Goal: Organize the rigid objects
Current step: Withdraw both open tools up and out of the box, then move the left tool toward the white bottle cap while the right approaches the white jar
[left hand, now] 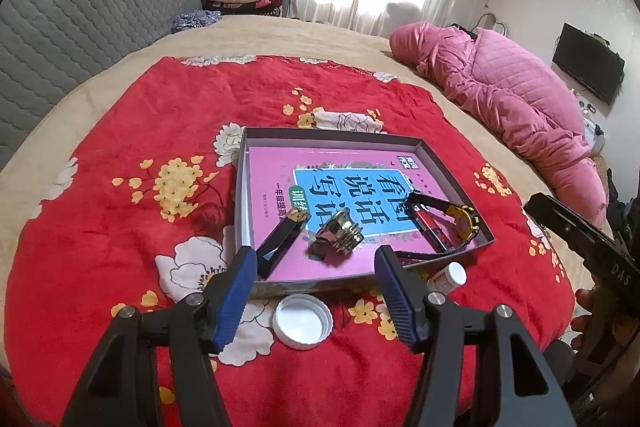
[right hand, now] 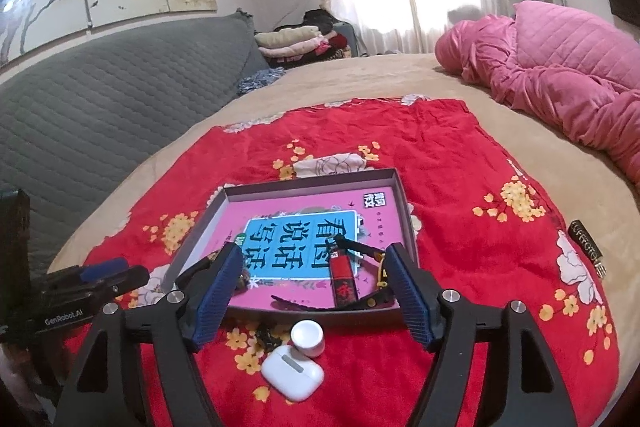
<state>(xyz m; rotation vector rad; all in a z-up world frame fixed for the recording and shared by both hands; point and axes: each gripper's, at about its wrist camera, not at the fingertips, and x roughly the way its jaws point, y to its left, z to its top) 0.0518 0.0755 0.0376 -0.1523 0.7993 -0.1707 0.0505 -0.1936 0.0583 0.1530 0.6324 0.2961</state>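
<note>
Left tool: blue-padded fingers spread wide, holding nothing, hovering over the near edge of the tray with the bottle cap below the gap.
Bottle cap: white, open side up, on the red blanket just outside the tray's near edge.
Tray: shallow grey box on the blanket, its floor covered by a pink and blue printed book.
Black strap: lies slanted in the tray's near-left corner.
Gold piece: a ribbed metallic object, perhaps a watch body, near the middle of the tray's near edge.
Red lighter: in the tray's near-right part, beside a yellow-and-black watch at the right edge.
Small white bottle: on the blanket just outside the near edge, touching or nearly touching the earbud case.
Earbud case: white, closed, on the blanket nearer than the bottle.
Right tool: fingers held wide apart, empty, above the tray's near edge, bottle and case below.
Pink quilt: bunched at the bed's far right.
</note>
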